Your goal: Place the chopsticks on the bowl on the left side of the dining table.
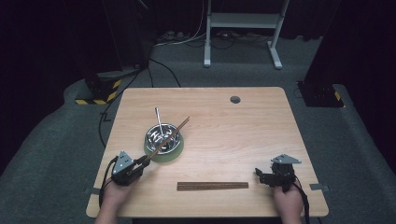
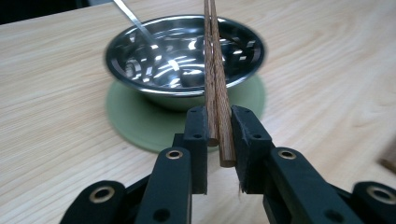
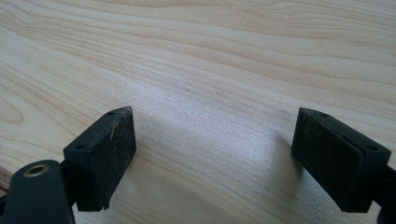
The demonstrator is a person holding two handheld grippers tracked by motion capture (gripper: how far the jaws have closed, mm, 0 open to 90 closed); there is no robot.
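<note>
A pair of brown wooden chopsticks [image 1: 169, 136] lies slanted across a shiny steel bowl [image 1: 156, 135], tips pointing to the far right. The bowl stands on a round green mat [image 1: 173, 154] and a metal spoon [image 1: 159, 119] leans in it. My left gripper [image 1: 144, 161] is at the near left of the table, shut on the chopsticks' near ends. In the left gripper view the chopsticks [image 2: 215, 70] run from between the pads of the gripper [image 2: 218, 122] over the bowl [image 2: 154, 56]. My right gripper [image 1: 258, 173] rests at the near right, open, and in its own view the right gripper [image 3: 215, 144] has bare table between its jaws.
A dark wooden strip [image 1: 212, 185] lies flat along the table's front edge between the two hands. A round cable hole [image 1: 235, 99] sits in the far right of the tabletop. Beyond the table are cables and a white desk frame [image 1: 243, 28].
</note>
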